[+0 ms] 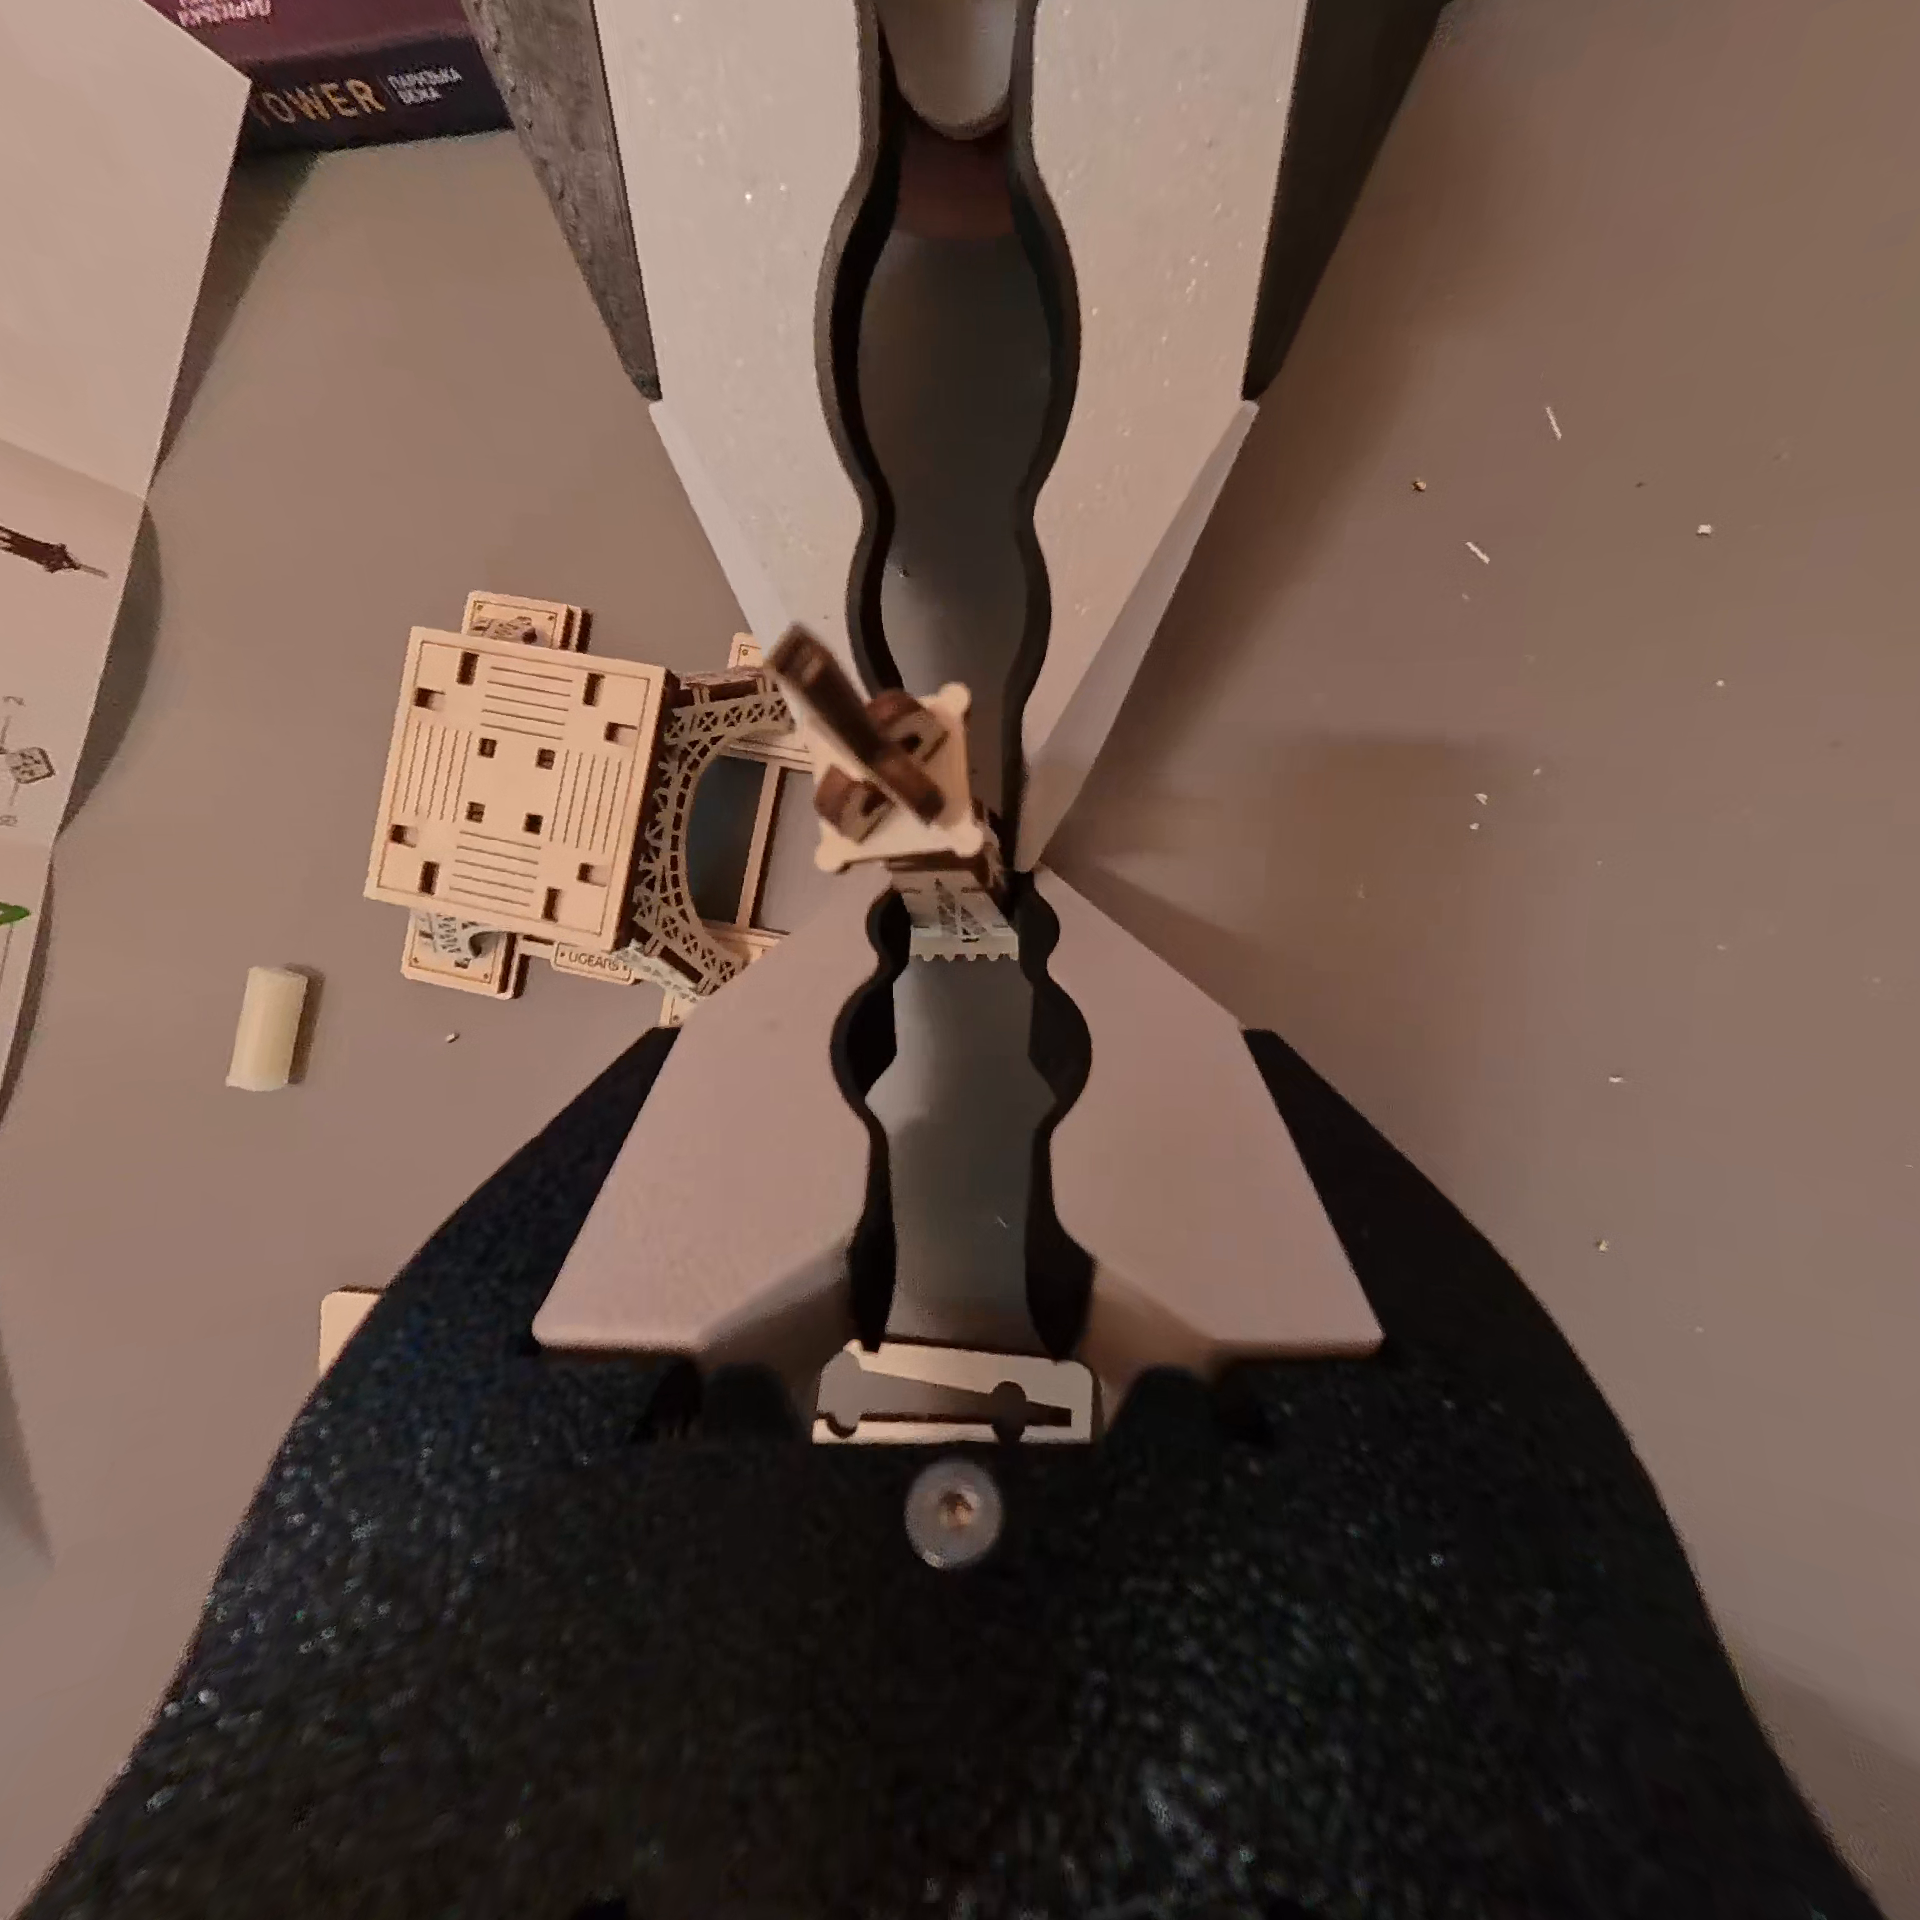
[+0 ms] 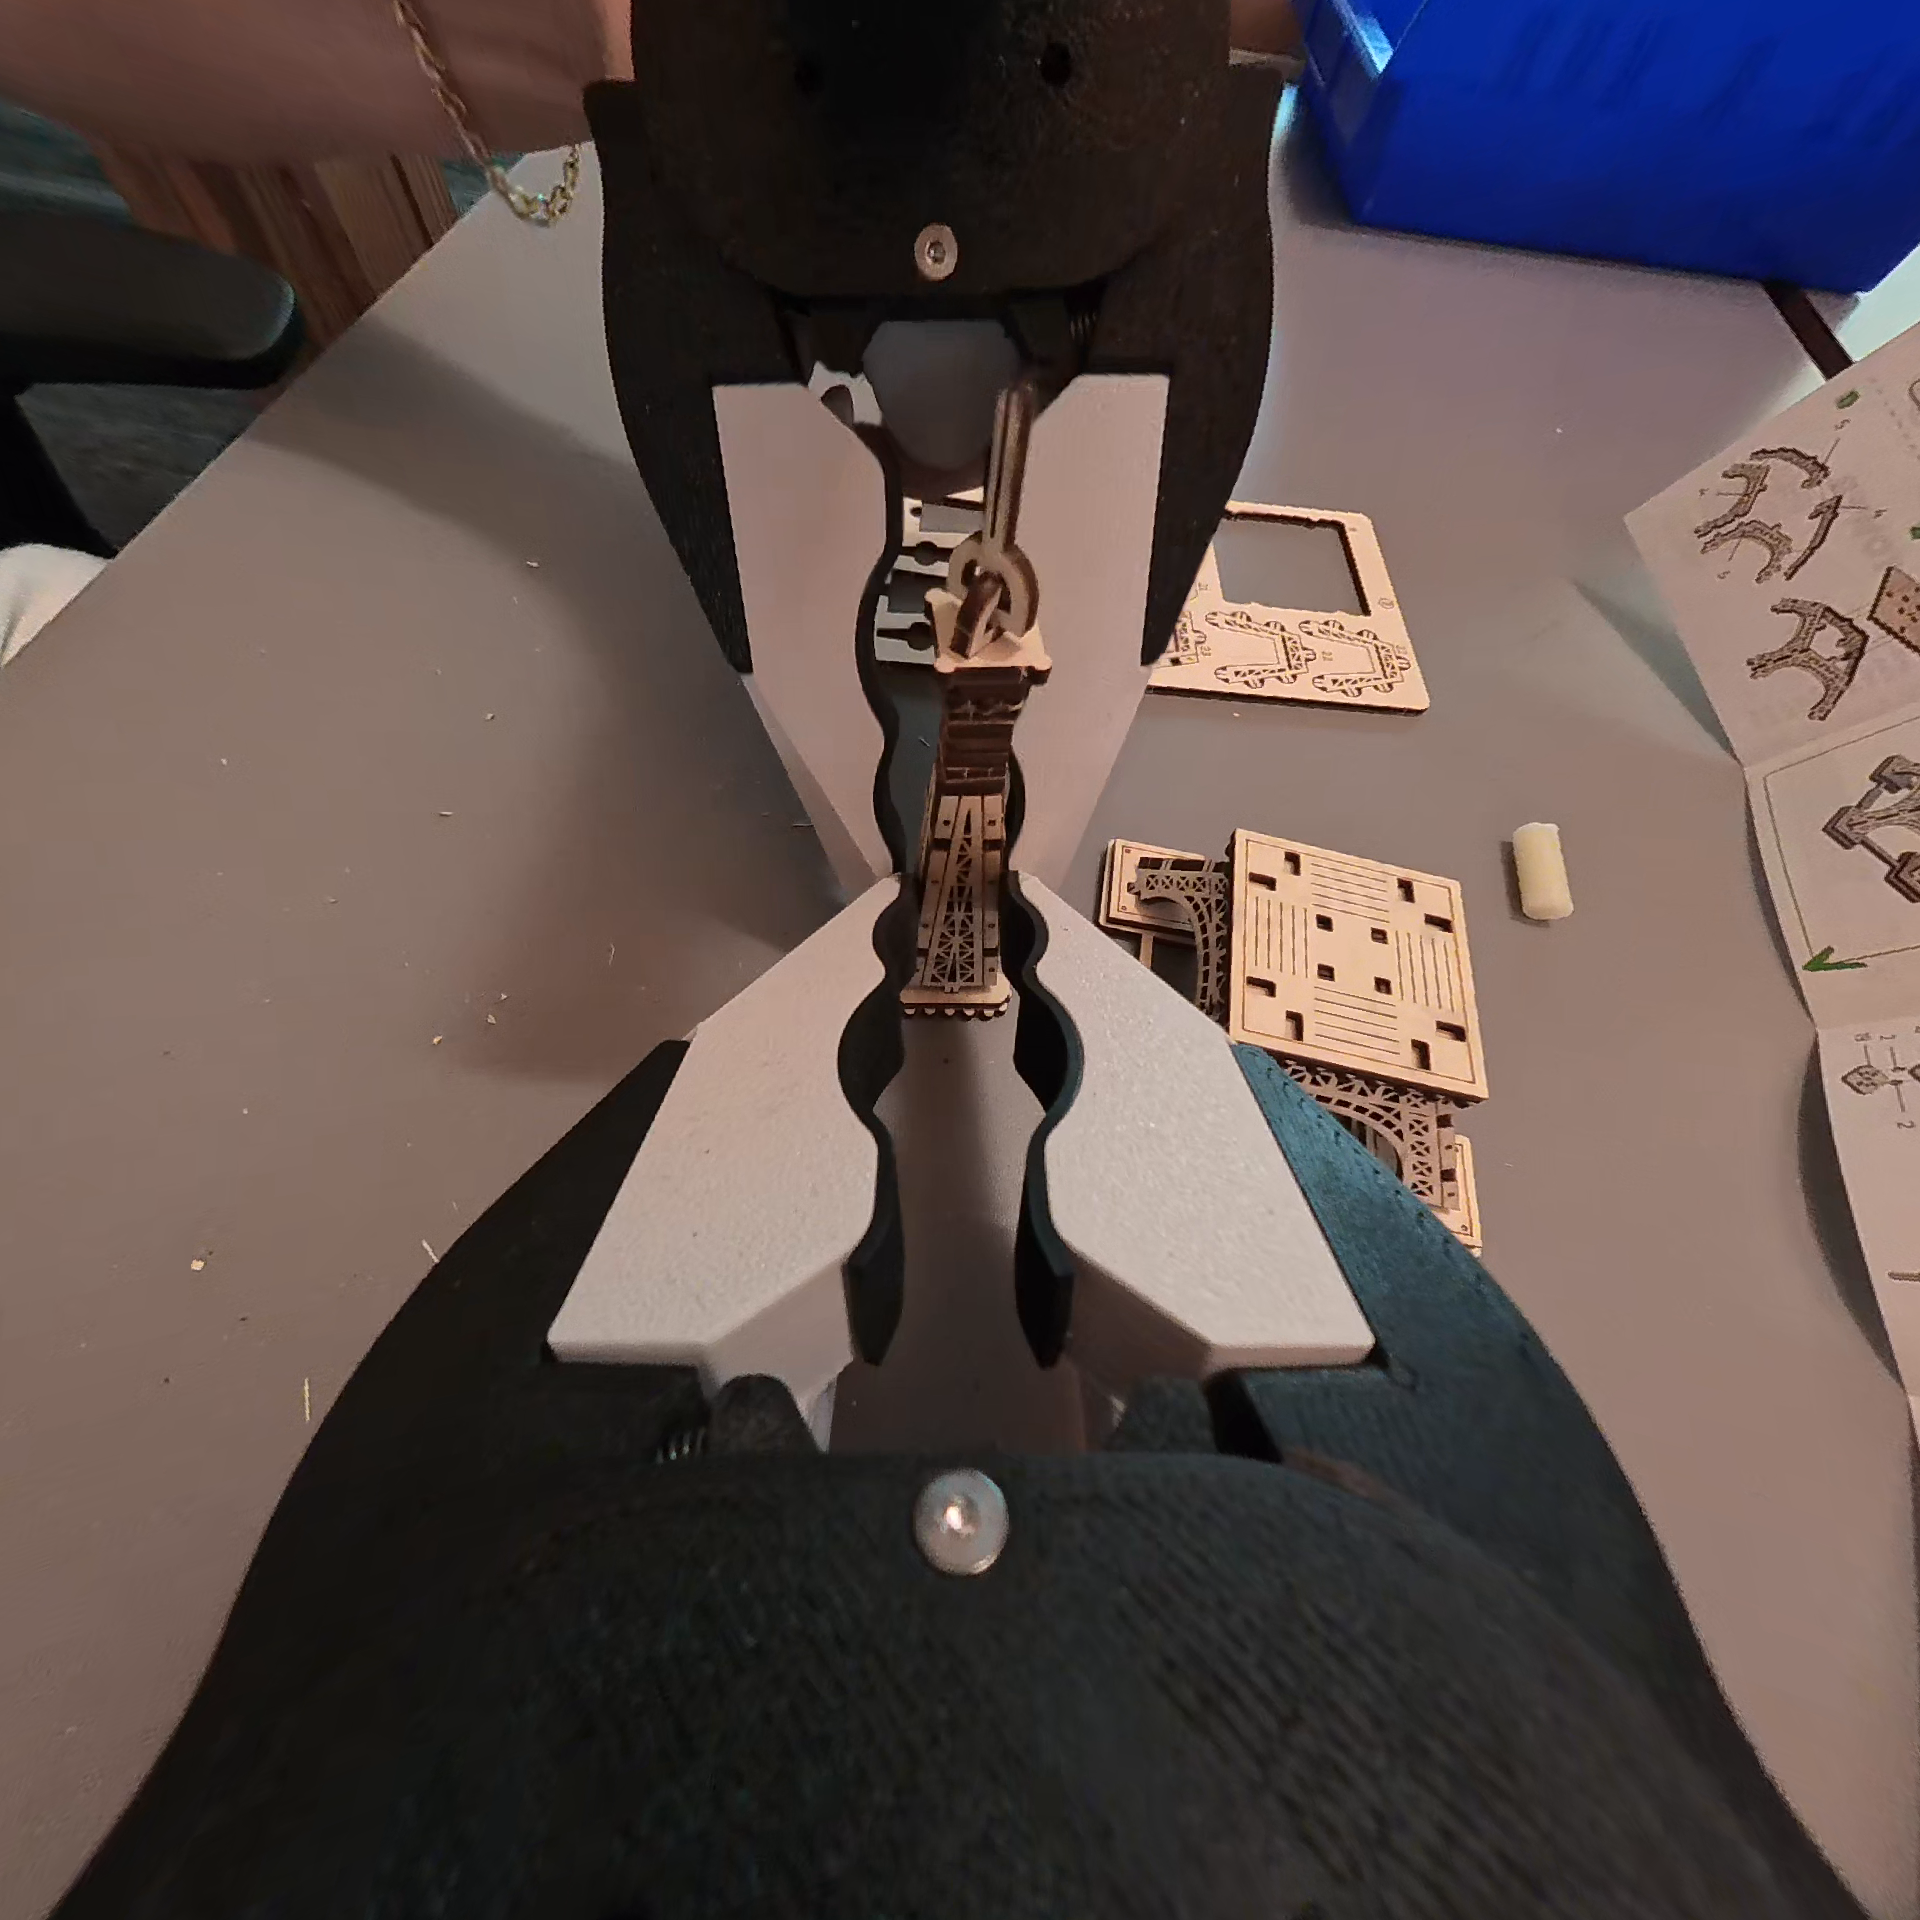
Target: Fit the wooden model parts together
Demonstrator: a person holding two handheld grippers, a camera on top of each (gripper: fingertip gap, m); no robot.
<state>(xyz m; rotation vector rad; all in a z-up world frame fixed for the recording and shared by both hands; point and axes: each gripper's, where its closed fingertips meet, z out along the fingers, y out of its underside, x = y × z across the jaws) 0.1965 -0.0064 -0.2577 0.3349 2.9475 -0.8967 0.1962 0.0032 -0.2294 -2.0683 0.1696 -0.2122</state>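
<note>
A slim wooden tower section (image 1: pixel 899 790) with a spire stands between both grippers and also shows in the right wrist view (image 2: pixel 961 883). My left gripper (image 1: pixel 948 883) and my right gripper (image 2: pixel 961 878) meet tip to tip around it, each with a narrow gap that the tower fills. The tower's top and spire (image 2: pixel 1006 447) point toward the left gripper's body, and its base lies between the right fingers. The square wooden base with lattice arches (image 1: pixel 520 779) lies on the table to the side, apart from the grippers (image 2: pixel 1351 966).
A cut-out parts sheet (image 2: pixel 1299 634) lies beyond the base. A cream stick (image 2: pixel 1545 871) and folded instruction sheets (image 2: pixel 1818 644) lie to the right. A blue box (image 2: pixel 1610 125) stands at the back right, a dark box (image 1: pixel 353 94) at the far left. A hand (image 2: pixel 312 83) holds the left gripper. The tips of both grippers are at nearly the same place.
</note>
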